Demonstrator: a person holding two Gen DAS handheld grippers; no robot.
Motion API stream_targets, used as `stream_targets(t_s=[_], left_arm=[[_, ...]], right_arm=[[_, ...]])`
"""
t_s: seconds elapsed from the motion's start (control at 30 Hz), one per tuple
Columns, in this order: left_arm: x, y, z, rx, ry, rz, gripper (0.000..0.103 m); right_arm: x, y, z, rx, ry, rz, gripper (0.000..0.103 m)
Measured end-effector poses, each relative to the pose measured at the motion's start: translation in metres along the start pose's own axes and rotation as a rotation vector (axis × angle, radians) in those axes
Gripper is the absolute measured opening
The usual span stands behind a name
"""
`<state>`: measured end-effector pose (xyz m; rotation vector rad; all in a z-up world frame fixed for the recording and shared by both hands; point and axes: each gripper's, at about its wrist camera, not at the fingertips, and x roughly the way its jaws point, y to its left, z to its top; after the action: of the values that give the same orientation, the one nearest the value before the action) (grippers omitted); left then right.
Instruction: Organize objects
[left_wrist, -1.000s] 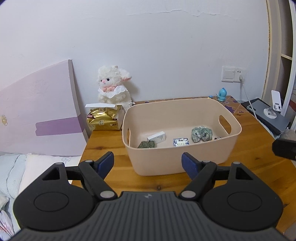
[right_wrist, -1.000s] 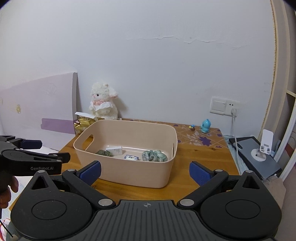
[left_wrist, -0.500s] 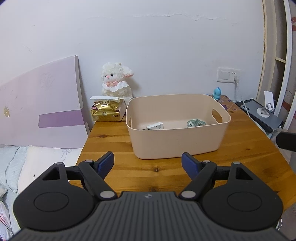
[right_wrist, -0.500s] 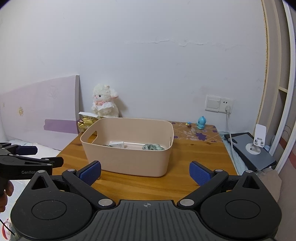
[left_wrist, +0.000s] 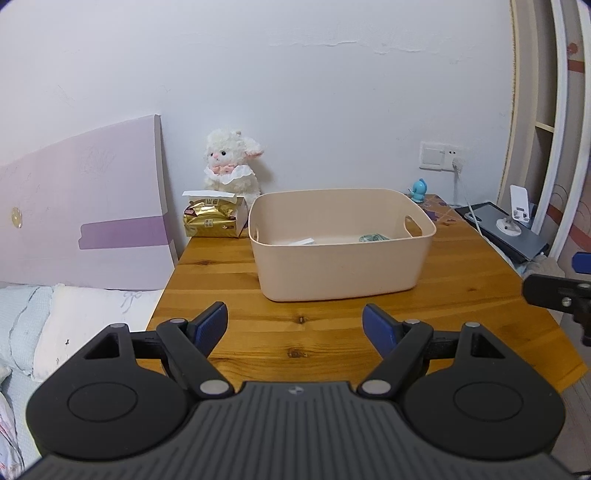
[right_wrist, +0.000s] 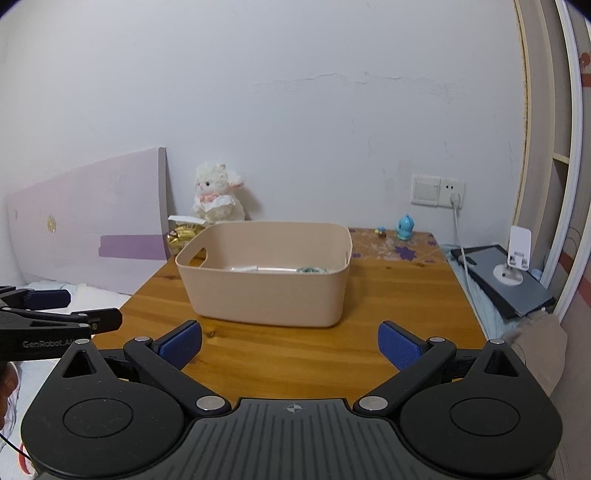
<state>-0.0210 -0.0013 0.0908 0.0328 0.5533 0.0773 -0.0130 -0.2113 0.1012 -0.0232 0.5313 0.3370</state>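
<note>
A beige plastic bin (left_wrist: 340, 266) (right_wrist: 266, 291) stands on the wooden table (left_wrist: 221, 280) (right_wrist: 388, 295). Inside it only the tops of a white box (left_wrist: 303, 242) and a green scrunchie (left_wrist: 373, 237) show over the rim. My left gripper (left_wrist: 294, 325) is open and empty, held back over the table's near edge. My right gripper (right_wrist: 290, 341) is open and empty, also back from the bin. The left gripper shows at the left of the right wrist view (right_wrist: 55, 317).
A white plush lamb (left_wrist: 231, 170) and a gold snack box (left_wrist: 214, 218) sit at the table's back left. A blue figurine (right_wrist: 405, 227) stands at the back right by a wall socket (right_wrist: 437, 190). A dark tablet with a white stand (right_wrist: 509, 280) lies right. A bed (left_wrist: 55, 317) is left.
Both grippers have pulled back and lowered away from the bin, so its contents are now mostly hidden behind the rim. Both stay open and empty.
</note>
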Motion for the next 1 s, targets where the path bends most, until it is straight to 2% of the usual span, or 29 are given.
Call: stream_targets(t_s=[0.43, 1.0], left_arm=[[-0.018, -0.011, -0.017, 0.004, 0.009, -0.017, 0.081], [-0.028, -0.016, -0.018, 0.015, -0.008, -0.02, 0.081]], right_arm=[[-0.015, -0.009, -0.012, 0.008, 0.004, -0.027, 0.103], [-0.023, -0.005, -0.007, -0.02, -0.009, -0.037, 0.103]])
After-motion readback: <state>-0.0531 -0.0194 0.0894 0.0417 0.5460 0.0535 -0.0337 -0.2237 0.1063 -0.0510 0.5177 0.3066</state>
